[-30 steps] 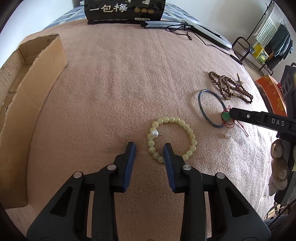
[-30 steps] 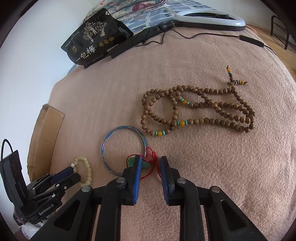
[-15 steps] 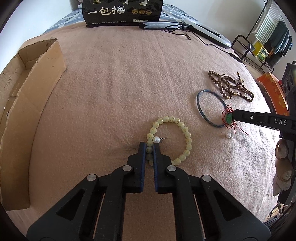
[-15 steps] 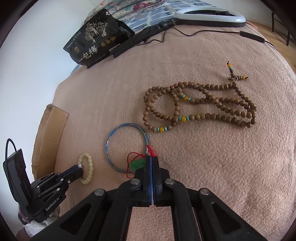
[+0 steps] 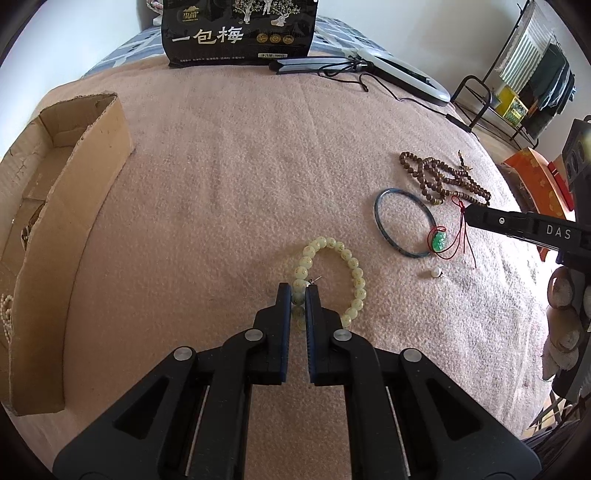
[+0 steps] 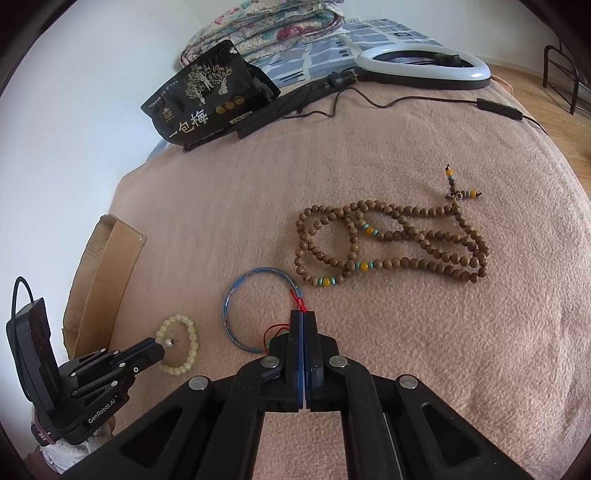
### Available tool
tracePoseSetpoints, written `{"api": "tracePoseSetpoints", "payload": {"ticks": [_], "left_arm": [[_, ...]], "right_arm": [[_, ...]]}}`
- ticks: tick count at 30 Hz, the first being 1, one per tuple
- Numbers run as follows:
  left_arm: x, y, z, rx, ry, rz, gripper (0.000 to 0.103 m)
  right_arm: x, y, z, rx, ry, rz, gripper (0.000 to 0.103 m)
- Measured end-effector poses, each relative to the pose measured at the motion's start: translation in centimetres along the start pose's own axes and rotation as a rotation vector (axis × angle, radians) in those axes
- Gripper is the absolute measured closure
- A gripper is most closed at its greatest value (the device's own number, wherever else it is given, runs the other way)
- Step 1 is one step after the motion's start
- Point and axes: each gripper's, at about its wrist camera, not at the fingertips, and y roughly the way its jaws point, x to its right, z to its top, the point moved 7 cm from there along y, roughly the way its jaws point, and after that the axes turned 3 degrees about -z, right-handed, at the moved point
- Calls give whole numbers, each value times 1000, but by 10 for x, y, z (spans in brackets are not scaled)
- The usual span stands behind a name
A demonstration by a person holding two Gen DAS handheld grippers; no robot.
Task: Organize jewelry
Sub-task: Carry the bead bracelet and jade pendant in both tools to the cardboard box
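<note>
Pale bead bracelet (image 5: pixel 330 281) now clamped by left gripper (image 5: pixel 298 291); right gripper (image 6: pixel 303 317) closed on red cord (image 6: pixel 297 303) (both spread earlier).

We are in a home, most likely a bedroom: we work on a bed spread with a pink fleece blanket (image 5: pixel 229 177), and a folded floral quilt (image 6: pixel 273 26) lies at its head over a blue checked sheet (image 6: pixel 373 33). A ring light (image 6: pixel 424 68) and a black snack bag (image 5: pixel 240 31) lie on the bed. Beyond its edge we see wooden flooring and what looks like a clothes rack (image 5: pixel 535 70) with hanging garments.
</note>
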Motion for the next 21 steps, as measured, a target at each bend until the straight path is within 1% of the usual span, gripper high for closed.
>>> {"api": "tracePoseSetpoints", "payload": {"ticks": [9, 21], "left_arm": [[4, -29, 9, 64, 9, -25, 98], [0, -69, 25, 153, -15, -60, 98]], "right_arm": [[-15, -28, 9, 76, -29, 17, 103], [-40, -61, 16, 154, -65, 47, 103]]}}
